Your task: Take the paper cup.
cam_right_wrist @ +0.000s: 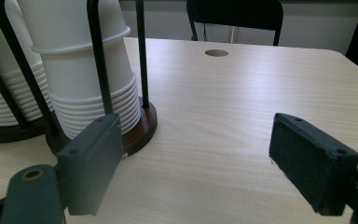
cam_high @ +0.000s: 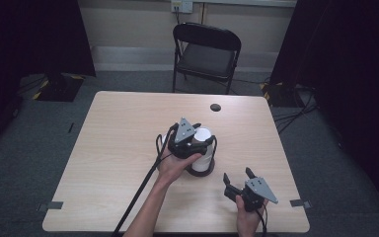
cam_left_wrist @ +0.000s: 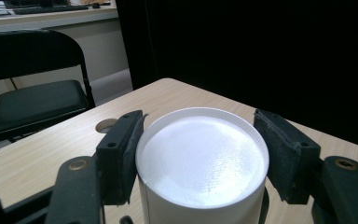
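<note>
A stack of white paper cups (cam_high: 203,148) stands upside down in a black wire holder with a brown base (cam_high: 202,172) at the table's middle. My left gripper (cam_high: 200,140) reaches over it, and its pads press both sides of the top white cup (cam_left_wrist: 200,158); the left gripper (cam_left_wrist: 198,140) is shut on it. My right gripper (cam_high: 237,174) is held near the front right of the table, jaws wide apart with nothing between them. From the right gripper (cam_right_wrist: 193,140) I see the cup stack (cam_right_wrist: 84,60) and a second stack (cam_right_wrist: 0,70) to its left.
The wooden table (cam_high: 118,148) has a round cable hole (cam_high: 215,107) near its far edge. A black folding chair (cam_high: 205,54) stands behind the table. Black curtains hang at both sides. The left gripper's cable (cam_high: 138,192) trails toward the front edge.
</note>
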Demonstrator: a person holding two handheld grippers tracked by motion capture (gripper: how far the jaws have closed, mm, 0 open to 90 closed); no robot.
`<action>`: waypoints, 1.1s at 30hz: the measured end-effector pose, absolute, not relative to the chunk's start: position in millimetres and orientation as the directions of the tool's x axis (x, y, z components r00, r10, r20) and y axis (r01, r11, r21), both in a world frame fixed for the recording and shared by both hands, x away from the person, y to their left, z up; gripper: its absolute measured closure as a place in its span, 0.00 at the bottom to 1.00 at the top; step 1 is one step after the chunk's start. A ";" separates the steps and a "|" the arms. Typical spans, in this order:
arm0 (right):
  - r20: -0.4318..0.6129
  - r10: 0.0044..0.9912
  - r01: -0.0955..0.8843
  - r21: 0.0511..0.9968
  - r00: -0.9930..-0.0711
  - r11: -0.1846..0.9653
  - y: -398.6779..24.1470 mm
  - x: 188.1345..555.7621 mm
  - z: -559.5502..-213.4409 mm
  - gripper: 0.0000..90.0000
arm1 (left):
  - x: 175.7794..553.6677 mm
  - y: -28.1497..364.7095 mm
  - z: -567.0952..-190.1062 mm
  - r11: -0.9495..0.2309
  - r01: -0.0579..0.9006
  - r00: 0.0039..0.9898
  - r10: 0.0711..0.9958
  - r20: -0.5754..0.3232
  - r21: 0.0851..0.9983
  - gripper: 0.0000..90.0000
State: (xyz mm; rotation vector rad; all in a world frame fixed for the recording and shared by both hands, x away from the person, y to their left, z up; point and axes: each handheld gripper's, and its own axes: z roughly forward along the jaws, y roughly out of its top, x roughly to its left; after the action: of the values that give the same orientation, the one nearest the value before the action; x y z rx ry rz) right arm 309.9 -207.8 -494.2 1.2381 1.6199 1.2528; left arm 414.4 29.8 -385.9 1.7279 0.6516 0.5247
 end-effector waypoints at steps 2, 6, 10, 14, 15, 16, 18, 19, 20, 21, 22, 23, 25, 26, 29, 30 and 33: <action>0.009 0.963 0.251 0.966 -0.269 0.061 -207.8 309.9 -494.2 0.18 | 413.2 30.2 -384.6 -0.178 0.146 0.747 0.665 0.010 0.973 0.39; 0.008 0.963 0.250 0.966 -0.269 0.062 -207.8 309.9 -494.2 0.18 | 411.9 32.3 -381.7 -0.167 0.140 0.745 0.667 0.007 0.976 0.39; 0.011 0.963 0.253 0.966 -0.269 0.060 -207.7 309.8 -494.2 0.18 | 411.5 33.4 -380.3 -0.156 0.136 0.745 0.667 0.002 0.978 0.39; 0.009 0.963 0.254 0.965 -0.271 0.063 -207.8 310.0 -494.2 0.18 | 410.0 34.5 -377.8 -0.142 0.129 0.744 0.668 0.000 0.981 0.39; 0.009 0.963 0.254 0.965 -0.271 0.063 -207.8 310.0 -494.2 0.18 | 409.6 34.9 -377.0 -0.141 0.125 0.742 0.671 0.002 0.982 0.39; 0.009 0.963 0.253 0.965 -0.271 0.063 -207.8 310.0 -494.2 0.18 | 409.0 35.1 -375.6 -0.144 0.118 0.741 0.671 0.009 0.982 0.39; 0.009 0.962 0.254 0.965 -0.271 0.062 -207.8 310.1 -494.2 0.18 | 407.8 35.4 -373.1 -0.138 0.111 0.741 0.671 0.011 0.984 0.39; 0.009 0.962 0.254 0.965 -0.271 0.062 -207.8 310.1 -494.2 0.18 | 407.0 35.5 -371.9 -0.143 0.107 0.740 0.673 0.018 0.984 0.39; 0.008 0.962 0.253 0.965 -0.272 0.063 -207.8 310.1 -494.2 0.18 | 406.4 35.1 -370.4 -0.136 0.105 0.738 0.675 0.014 0.985 0.39; 0.008 0.962 0.253 0.965 -0.272 0.063 -207.8 310.1 -494.2 0.18 | 406.4 35.1 -370.4 -0.136 0.105 0.738 0.675 0.014 0.985 0.39; 0.009 0.962 0.253 0.965 -0.272 0.063 -207.8 310.1 -494.2 0.18 | 406.4 35.4 -369.5 -0.133 0.108 0.732 0.681 0.012 0.985 0.39; 0.009 0.962 0.255 0.965 -0.272 0.063 -207.8 310.2 -494.2 0.18 | 406.1 35.4 -368.9 -0.127 0.108 0.732 0.682 0.007 0.986 0.39; 0.009 0.963 0.256 0.965 -0.270 0.063 -207.7 310.3 -494.2 0.18 | 406.1 36.1 -367.9 -0.127 0.101 0.729 0.685 0.014 0.987 0.39; 0.010 0.963 0.256 0.965 -0.270 0.062 -207.6 310.3 -494.1 0.18 | 405.8 37.6 -366.7 -0.121 0.098 0.727 0.686 0.012 0.988 0.39; 0.008 0.962 0.257 0.964 -0.272 0.065 -207.6 310.4 -494.1 0.18 | 405.3 39.2 -365.0 -0.110 0.093 0.730 0.684 0.008 0.990 0.39; 0.007 0.963 0.254 0.965 -0.270 0.064 -207.5 310.3 -494.2 0.18 | 404.5 40.0 -364.3 -0.110 0.092 0.731 0.682 0.008 0.990 0.39; 0.008 0.963 0.254 0.965 -0.271 0.063 -207.7 310.2 -494.2 0.18 | 400.0 40.2 -361.4 -0.105 0.075 0.733 0.680 0.017 0.992 0.39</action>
State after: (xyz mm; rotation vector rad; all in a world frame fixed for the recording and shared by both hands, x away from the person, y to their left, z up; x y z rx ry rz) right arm 310.2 -207.7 -494.2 1.2385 1.6244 1.2510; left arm 400.0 40.2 -361.4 1.6169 0.6206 0.5694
